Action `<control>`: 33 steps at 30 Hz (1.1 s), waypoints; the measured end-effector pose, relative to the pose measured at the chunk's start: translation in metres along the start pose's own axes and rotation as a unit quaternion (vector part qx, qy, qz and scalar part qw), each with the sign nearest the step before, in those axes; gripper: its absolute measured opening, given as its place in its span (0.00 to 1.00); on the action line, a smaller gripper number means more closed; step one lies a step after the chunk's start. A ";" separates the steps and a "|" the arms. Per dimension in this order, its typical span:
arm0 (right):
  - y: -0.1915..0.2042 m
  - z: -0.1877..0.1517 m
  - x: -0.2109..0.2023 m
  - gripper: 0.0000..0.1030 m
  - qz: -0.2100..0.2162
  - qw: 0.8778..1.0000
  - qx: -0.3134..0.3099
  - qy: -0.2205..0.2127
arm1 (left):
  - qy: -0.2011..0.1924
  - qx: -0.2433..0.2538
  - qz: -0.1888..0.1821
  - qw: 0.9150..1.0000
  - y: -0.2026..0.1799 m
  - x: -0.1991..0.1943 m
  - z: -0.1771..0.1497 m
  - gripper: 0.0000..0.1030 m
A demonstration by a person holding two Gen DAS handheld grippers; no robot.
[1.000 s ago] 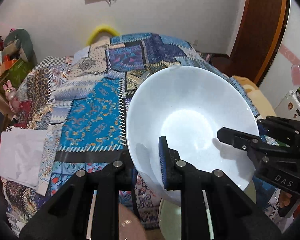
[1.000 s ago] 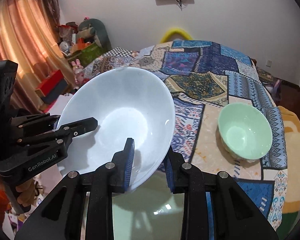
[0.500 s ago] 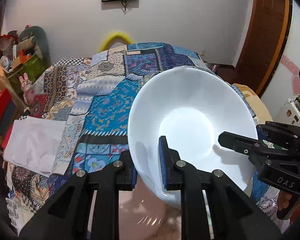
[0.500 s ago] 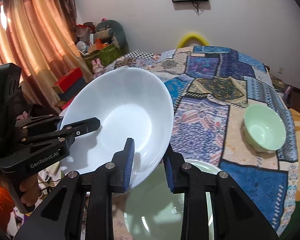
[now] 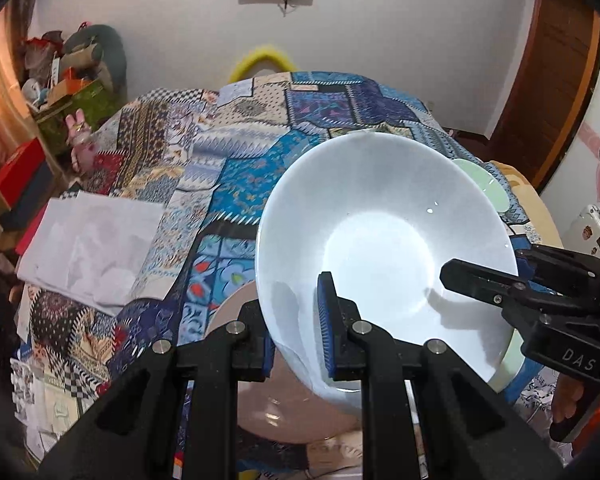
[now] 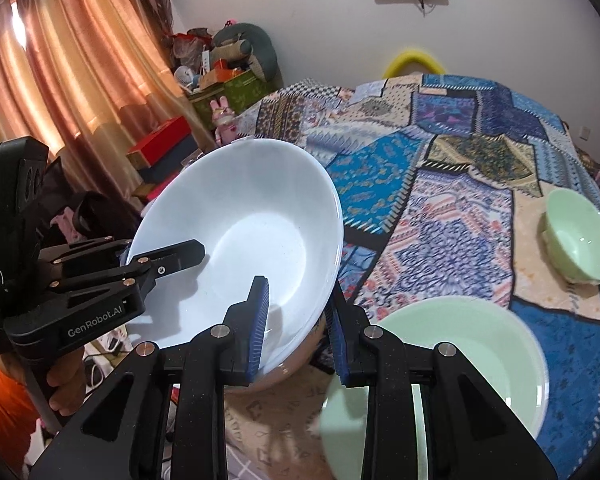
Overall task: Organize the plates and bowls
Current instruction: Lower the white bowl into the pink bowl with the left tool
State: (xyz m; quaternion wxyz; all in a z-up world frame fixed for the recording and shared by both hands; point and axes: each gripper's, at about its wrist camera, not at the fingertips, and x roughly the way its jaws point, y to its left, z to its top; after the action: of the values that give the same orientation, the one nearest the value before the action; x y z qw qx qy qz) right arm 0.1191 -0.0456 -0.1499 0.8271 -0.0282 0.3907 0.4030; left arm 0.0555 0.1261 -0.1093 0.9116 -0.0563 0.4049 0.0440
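A large white bowl [image 5: 380,240] hangs tilted above the patchwork-covered table [image 5: 228,184], held from two sides. My left gripper [image 5: 296,320] is shut on its near rim, one blue pad inside and one outside. On the bowl's right rim my right gripper [image 5: 488,268] is shut as well. In the right wrist view the white bowl [image 6: 244,236] sits between my right gripper [image 6: 296,292] and my left gripper [image 6: 160,252]. A pink dish [image 5: 284,408] lies directly beneath, mostly hidden. A pale green plate [image 6: 460,360] lies to its right, and a small green bowl [image 6: 580,240] stands farther right.
A white sheet [image 5: 88,248] lies on the table's left part. Past the left edge are red boxes [image 6: 160,148], toys and curtains [image 6: 72,64]. A person's hand [image 6: 64,388] holds the left gripper's handle. The wall and a door [image 5: 552,92] are beyond.
Both grippers carried the white bowl leftward over the table, staying shut on it. The pink dish has come into view beneath it, and the green plate and small bowl now lie off to the right.
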 end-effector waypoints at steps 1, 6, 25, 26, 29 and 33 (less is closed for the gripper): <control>0.001 -0.001 0.004 0.25 0.001 1.000 0.000 0.004 | 0.001 -0.003 0.000 1.000 0.004 0.000 -0.003 0.17; 0.008 -0.007 0.017 0.25 0.001 1.000 0.004 0.022 | 0.014 -0.017 0.002 1.000 0.021 0.009 -0.016 0.17; 0.014 -0.036 0.054 0.25 0.018 0.996 0.032 0.078 | 0.065 -0.044 0.000 0.997 0.056 0.050 -0.053 0.17; 0.014 -0.037 0.054 0.25 0.018 0.996 0.034 0.078 | 0.067 -0.044 0.000 0.997 0.057 0.051 -0.054 0.17; 0.013 -0.037 0.054 0.25 0.017 0.996 0.036 0.075 | 0.069 -0.042 0.005 0.997 0.058 0.053 -0.056 0.17; 0.012 -0.035 0.051 0.25 0.014 0.996 0.035 0.075 | 0.067 -0.039 0.005 0.997 0.057 0.054 -0.058 0.17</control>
State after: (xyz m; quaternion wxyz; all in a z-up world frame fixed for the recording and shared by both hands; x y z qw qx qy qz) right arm 0.1081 -0.0176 -0.2047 0.7904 -0.0237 0.4657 0.3974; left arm 0.0425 0.1769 -0.1919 0.8791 -0.0926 0.4637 0.0601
